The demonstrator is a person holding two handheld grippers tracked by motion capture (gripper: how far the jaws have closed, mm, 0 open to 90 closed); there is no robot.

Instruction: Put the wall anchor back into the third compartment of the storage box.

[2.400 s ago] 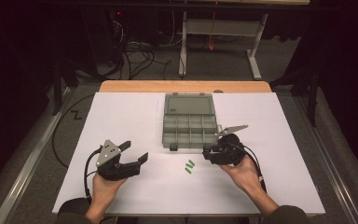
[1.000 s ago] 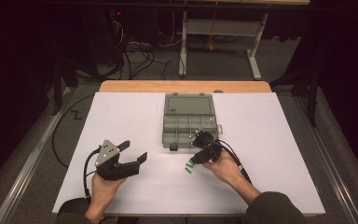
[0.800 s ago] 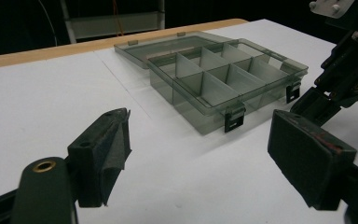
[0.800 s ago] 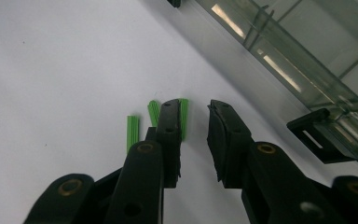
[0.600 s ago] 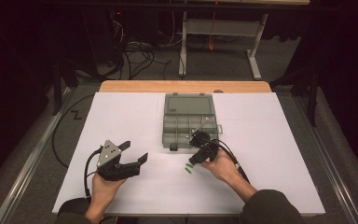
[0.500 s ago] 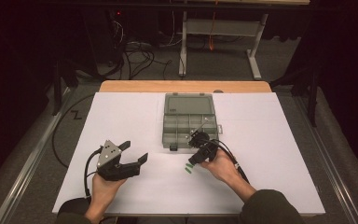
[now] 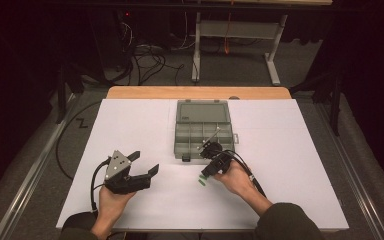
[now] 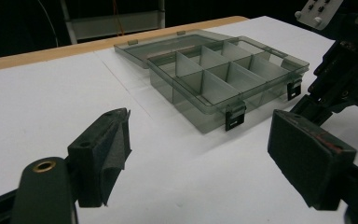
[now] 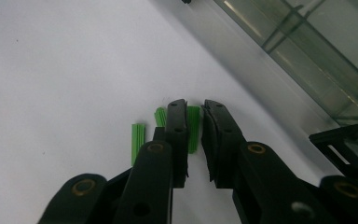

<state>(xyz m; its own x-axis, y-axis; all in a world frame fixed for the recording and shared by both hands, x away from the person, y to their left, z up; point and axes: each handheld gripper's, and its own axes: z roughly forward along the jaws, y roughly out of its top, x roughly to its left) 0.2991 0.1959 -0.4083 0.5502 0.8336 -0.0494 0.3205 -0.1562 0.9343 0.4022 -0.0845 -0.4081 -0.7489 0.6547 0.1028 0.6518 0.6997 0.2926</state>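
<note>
Beside the organizer box (image 7: 202, 131), right tongs (image 9: 195, 122) tilt down, closing around a green plug (image 9: 193, 128).

White-covered table (image 7: 290, 165) showing a wooden edge at 12 o'clock, grey compartment box (image 7: 202, 131) sitting open just above centre, lid lying flat toward 12 o'clock, green ribbed plugs (image 9: 139, 135) lying just below the box at 6 o'clock

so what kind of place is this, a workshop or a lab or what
Probably a lab or recording bench, not a home: a table under white sheeting in a dark room, loose cables on the carpet behind, a metal stand, and a compartment box laid out.
</note>
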